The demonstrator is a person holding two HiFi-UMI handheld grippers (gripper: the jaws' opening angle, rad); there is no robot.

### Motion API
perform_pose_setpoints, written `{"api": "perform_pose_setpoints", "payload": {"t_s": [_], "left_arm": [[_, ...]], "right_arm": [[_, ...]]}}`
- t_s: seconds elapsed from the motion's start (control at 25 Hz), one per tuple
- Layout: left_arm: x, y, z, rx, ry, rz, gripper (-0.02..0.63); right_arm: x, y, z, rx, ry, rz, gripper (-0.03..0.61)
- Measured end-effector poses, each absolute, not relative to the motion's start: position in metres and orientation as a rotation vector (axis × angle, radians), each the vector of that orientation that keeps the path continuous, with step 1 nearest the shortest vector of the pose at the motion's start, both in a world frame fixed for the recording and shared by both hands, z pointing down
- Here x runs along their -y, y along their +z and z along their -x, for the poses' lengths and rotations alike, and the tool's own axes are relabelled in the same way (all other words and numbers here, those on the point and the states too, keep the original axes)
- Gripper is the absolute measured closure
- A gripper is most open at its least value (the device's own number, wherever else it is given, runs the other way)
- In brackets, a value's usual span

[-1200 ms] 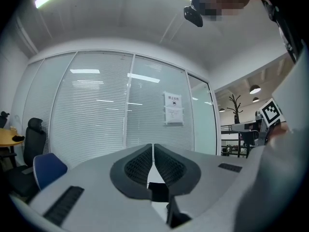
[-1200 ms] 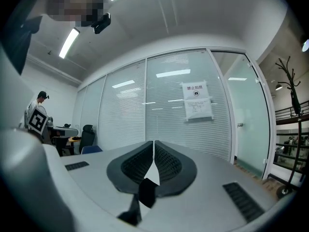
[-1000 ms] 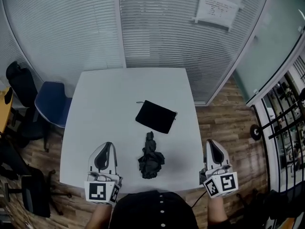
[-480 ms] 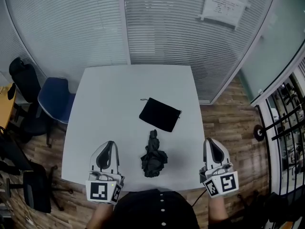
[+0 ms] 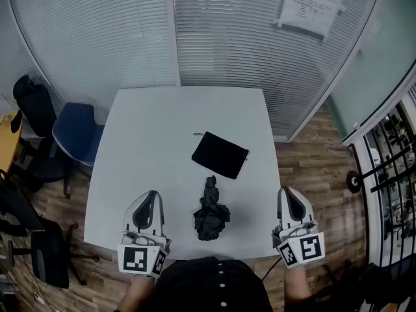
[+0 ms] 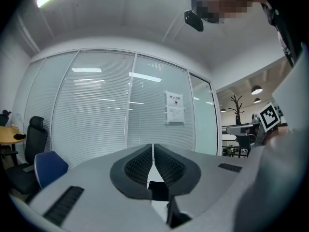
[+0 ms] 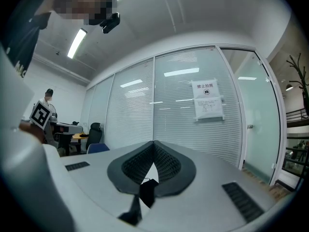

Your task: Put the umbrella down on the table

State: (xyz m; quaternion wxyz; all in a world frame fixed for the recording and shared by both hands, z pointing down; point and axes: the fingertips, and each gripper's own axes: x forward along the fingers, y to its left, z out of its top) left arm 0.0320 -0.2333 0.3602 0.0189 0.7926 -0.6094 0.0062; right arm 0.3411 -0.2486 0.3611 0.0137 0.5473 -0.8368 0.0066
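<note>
Between the two grippers, a little ahead of their tips, the folded black umbrella (image 5: 210, 212) lies on the white table (image 5: 156, 122), touched by neither tool, with a black pouch (image 5: 220, 155) further out beyond it. Over the last second nothing on the table has shifted, and both grippers have stayed at the near edge — so the umbrella looks already set down and the task seems finished. The left gripper (image 5: 148, 195) and the right gripper (image 5: 289, 192) each have their jaws closed together with nothing between them; their own views settle that. Those views look level toward the blind-covered glass wall and a posted notice (image 7: 207, 100), missing the umbrella entirely — only the head view shows where it rests.
</note>
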Motion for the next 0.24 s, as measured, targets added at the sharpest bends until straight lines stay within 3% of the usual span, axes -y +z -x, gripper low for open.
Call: {"api": "perform_pose_setpoints", "payload": {"t_s": [0.24], "left_arm": [[0.2289,0.3605,-0.0314,1.898,0.031,-2.475,0.588]], "right_arm": [[0.2461,0.3614,-0.3376,2.601,0.006,-1.704,0.549]]}}
